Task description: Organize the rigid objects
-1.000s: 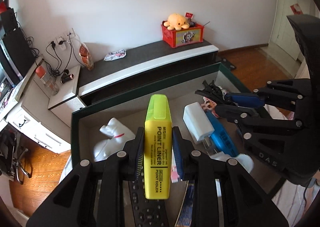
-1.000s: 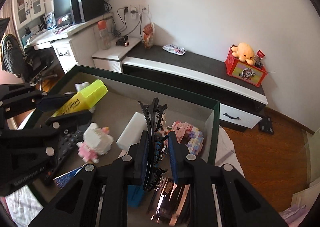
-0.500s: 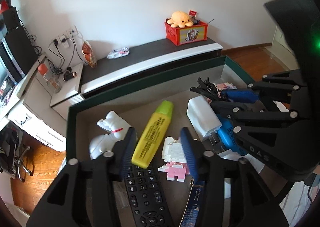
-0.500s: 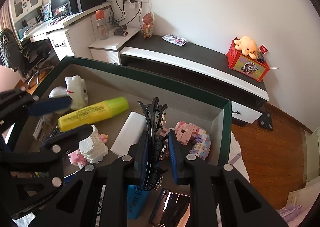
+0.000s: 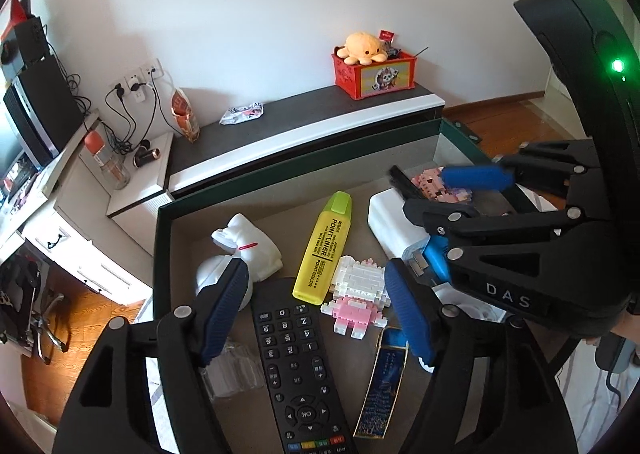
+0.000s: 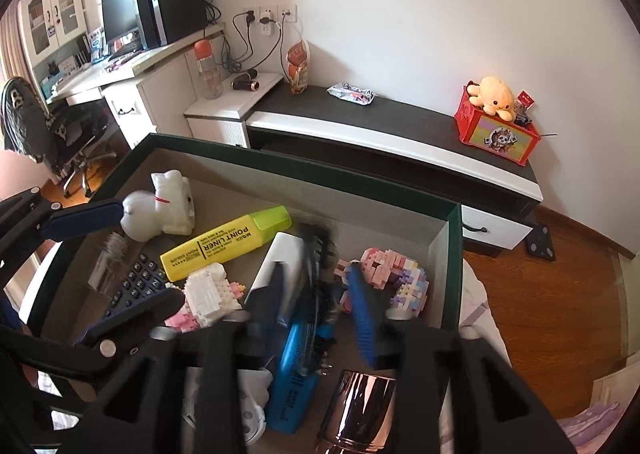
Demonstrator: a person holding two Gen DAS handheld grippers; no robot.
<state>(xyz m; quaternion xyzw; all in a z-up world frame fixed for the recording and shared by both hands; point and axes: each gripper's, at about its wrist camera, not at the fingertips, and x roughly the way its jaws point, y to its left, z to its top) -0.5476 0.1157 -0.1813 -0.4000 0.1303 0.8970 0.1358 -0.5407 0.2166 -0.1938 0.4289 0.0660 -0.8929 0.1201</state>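
Bedroom, green-rimmed box (image 5: 162, 238) on a bed. From left: my left gripper (image 5: 316, 306), jaws opening and empty, hangs above the yellow highlighter (image 5: 323, 248) — lying flat, cap pointing away. Rightward, my right gripper (image 6: 316, 294) is opening too — blurred black hair clip (image 6: 316, 254) between its jaws, over the blue box (image 6: 294, 370).

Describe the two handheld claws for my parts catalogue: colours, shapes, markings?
Both are matte black, angular frames with round silver rivets and ribbed blue finger pads. The left claw shows two blue pads. The right claw bears white "DAS" lettering and a lit green lamp on its black housing.
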